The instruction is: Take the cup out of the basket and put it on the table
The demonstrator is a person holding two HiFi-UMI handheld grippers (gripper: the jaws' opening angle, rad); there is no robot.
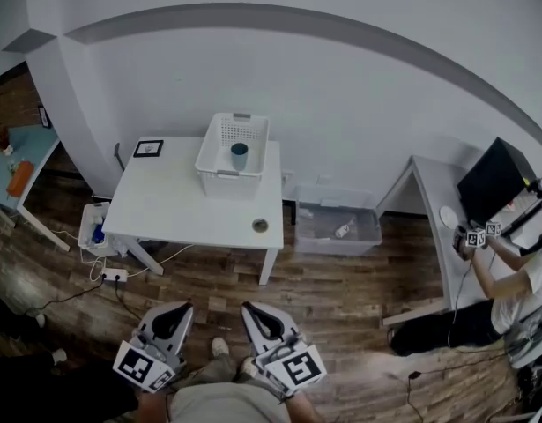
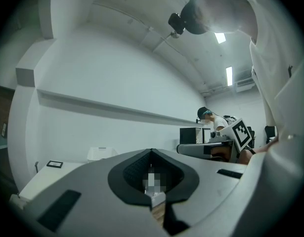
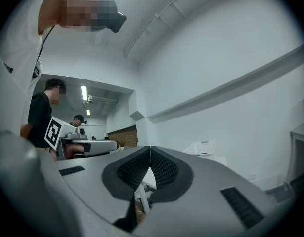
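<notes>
Left tongs (image 1: 181, 308) and right tongs (image 1: 249, 307) are pressed closed and empty, carried level, since the cup (image 1: 240, 155) stands far ahead of them inside the basket (image 1: 219, 170) on the counter (image 1: 174, 203); reaching comes first, I judge.

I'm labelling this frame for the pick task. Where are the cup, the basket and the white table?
cup (image 1: 240, 155): head view, on its side wall.
basket (image 1: 228, 186): head view, on its near outer wall.
table (image 1: 169, 203): head view, on the bare top, left of the basket.
</notes>
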